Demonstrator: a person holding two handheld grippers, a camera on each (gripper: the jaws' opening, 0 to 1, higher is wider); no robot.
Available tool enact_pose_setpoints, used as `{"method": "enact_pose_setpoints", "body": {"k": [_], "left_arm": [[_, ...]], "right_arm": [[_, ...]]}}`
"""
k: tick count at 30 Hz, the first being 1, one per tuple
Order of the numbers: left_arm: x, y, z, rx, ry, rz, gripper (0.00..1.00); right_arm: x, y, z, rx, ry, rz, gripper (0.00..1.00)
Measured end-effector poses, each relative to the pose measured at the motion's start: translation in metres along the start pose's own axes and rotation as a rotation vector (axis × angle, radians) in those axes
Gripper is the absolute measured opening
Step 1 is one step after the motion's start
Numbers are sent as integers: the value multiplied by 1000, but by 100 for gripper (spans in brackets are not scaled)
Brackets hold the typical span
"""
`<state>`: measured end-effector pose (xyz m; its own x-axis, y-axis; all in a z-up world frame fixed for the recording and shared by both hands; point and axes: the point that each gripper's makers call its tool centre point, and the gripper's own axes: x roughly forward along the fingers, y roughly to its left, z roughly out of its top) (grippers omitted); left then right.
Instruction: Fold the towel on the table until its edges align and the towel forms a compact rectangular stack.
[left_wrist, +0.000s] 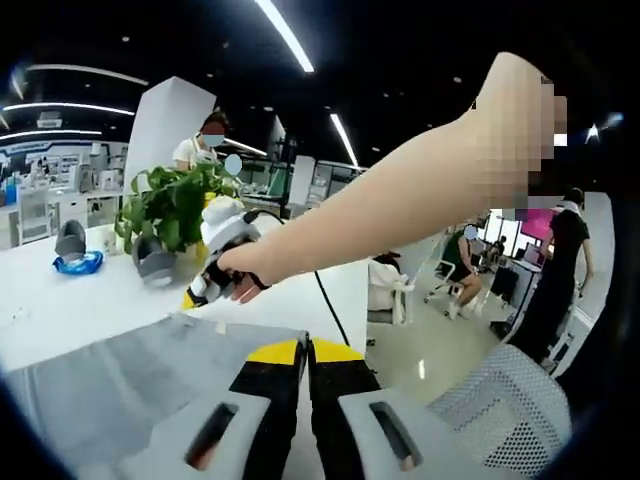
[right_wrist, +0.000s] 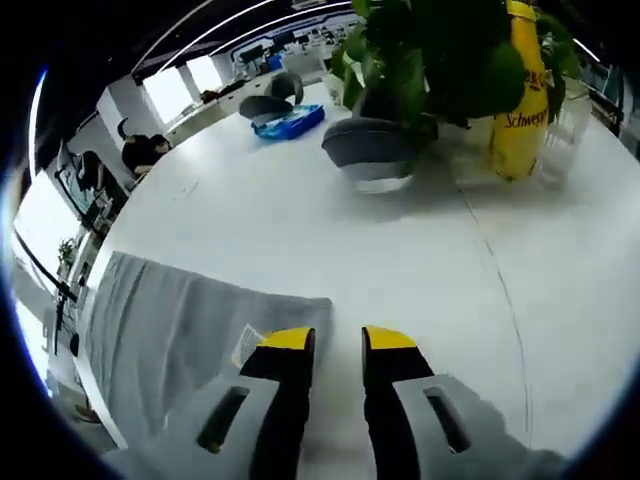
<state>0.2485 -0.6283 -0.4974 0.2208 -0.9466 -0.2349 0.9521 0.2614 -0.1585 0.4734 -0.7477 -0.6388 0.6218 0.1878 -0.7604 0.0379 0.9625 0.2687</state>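
A grey towel (left_wrist: 130, 375) lies spread flat on the white table (left_wrist: 60, 310). In the left gripper view my left gripper (left_wrist: 306, 352) has its yellow-tipped jaws closed together over the towel's right edge; I can't make out whether any cloth is pinched. A person's hand holds the right gripper (left_wrist: 200, 290) just beyond the towel's far edge. In the right gripper view the right gripper (right_wrist: 336, 340) is open with nothing between its jaws. Its left jaw hangs over the towel (right_wrist: 170, 320) near a corner, where a small label shows.
A potted plant (right_wrist: 430, 60) in a grey pot (right_wrist: 375, 145) and a yellow bottle (right_wrist: 518, 100) stand at the table's far side (right_wrist: 300, 220). A blue packet (right_wrist: 288, 122) lies further back. A white mesh chair (left_wrist: 510, 400) sits off the table's edge. People stand and sit behind.
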Motion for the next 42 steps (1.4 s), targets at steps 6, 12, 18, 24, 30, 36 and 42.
{"method": "enact_pose_setpoints", "body": {"k": [6, 12, 18, 24, 30, 36, 42], "left_arm": [[1, -3, -4, -6, 15, -9, 2], [0, -4, -5, 16, 20, -13, 2], [-2, -6, -3, 11, 21, -16, 2], [1, -15, 5, 10, 8, -37, 2], [7, -30, 19, 21, -18, -71, 2], [8, -37, 34, 25, -59, -85, 2], [7, -45, 53, 9, -106, -107, 2]], "right_arm": [[12, 7, 3, -4, 19, 17, 14], [15, 11, -1, 12, 37, 38, 9], [11, 16, 1, -2, 24, 72, 1], [-4, 30, 31, 26, -104, 196, 0], [-31, 49, 64, 17, -239, 287, 0], [-53, 60, 91, -9, -329, 334, 0], [-83, 71, 119, -62, -415, 369, 0]]}}
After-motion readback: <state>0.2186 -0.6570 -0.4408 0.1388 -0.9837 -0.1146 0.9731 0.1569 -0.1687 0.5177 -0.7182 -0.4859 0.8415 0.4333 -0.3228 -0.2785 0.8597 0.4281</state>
